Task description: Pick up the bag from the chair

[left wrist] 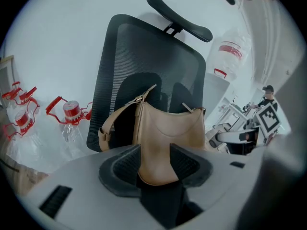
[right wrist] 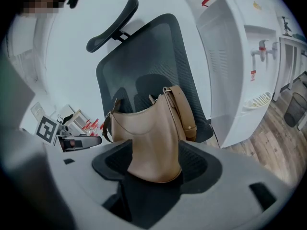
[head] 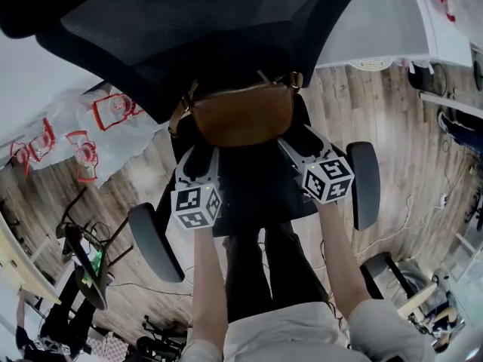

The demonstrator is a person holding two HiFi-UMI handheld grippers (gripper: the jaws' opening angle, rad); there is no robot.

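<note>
A tan shoulder bag (head: 241,115) sits upright on the seat of a black mesh office chair (head: 189,29), leaning against the backrest with its strap folded at the sides. My left gripper (head: 199,155) hovers just in front of the bag's lower left corner. My right gripper (head: 302,142) is by its lower right corner. In the left gripper view the bag (left wrist: 168,138) shows in the gap of the open left gripper (left wrist: 156,162). In the right gripper view the bag (right wrist: 148,133) shows likewise between the spread jaws of the right gripper (right wrist: 153,164). Neither gripper's pads press on it.
The chair's armrests (head: 155,240) (head: 364,183) flank both grippers. White plastic bags with red print (head: 90,130) lie on the wood floor at the left. A white cabinet-like unit (right wrist: 240,66) stands right of the chair. A person's legs are below the seat edge.
</note>
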